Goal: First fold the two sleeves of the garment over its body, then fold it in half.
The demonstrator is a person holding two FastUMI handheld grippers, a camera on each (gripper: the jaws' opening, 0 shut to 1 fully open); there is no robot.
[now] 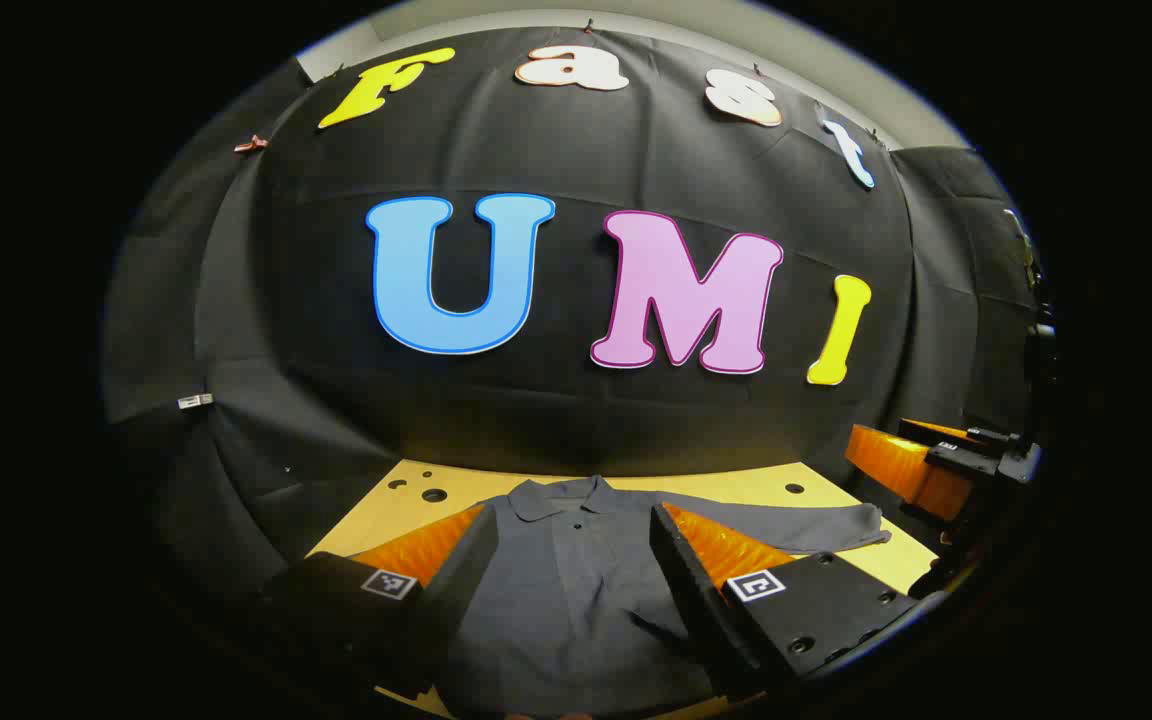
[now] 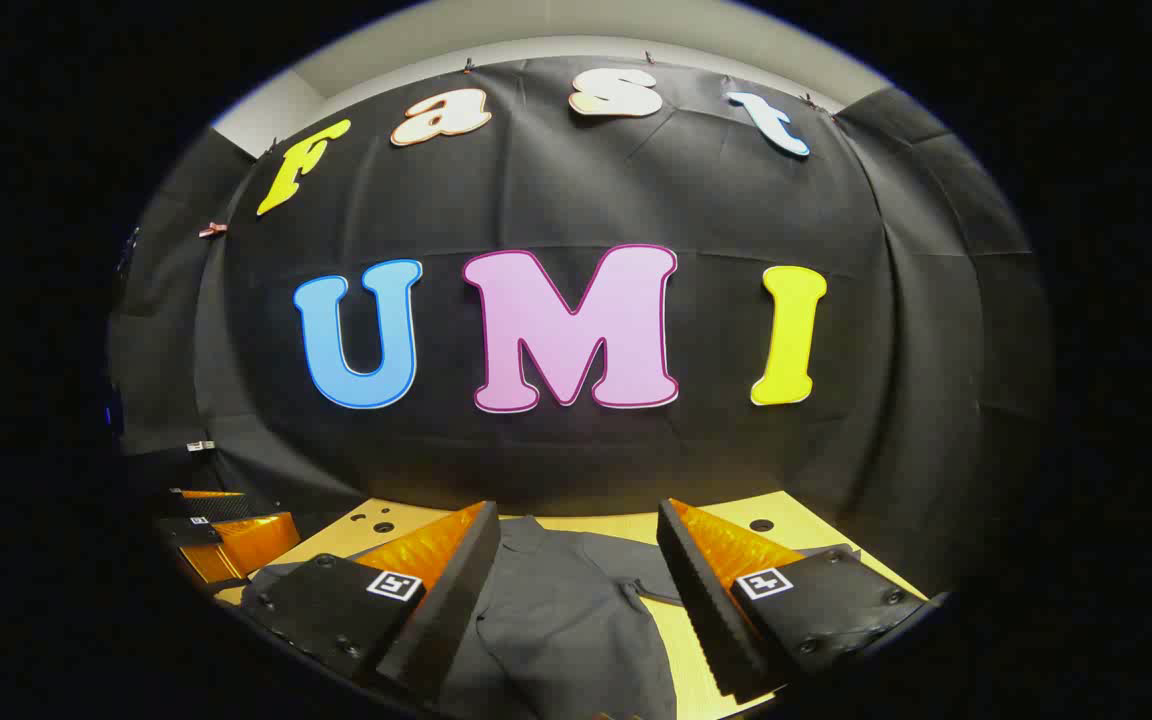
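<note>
Wooden table [image 1: 736, 487] carries a grey polo garment [image 1: 566, 590], collar toward the booth wall, body axis running away from both grippers. One sleeve [image 1: 796, 528] lies outstretched w/ its cuff nearest the right gripper [image 2: 576, 590]. Left gripper [image 1: 571, 575] hovers over the chest. Both grippers gape wide, holding nothing. No folds made yet, apparently.

left gripper [image 1: 571, 535] jaws spread wide | right gripper [image 2: 576, 540] jaws spread wide, nothing between
</note>
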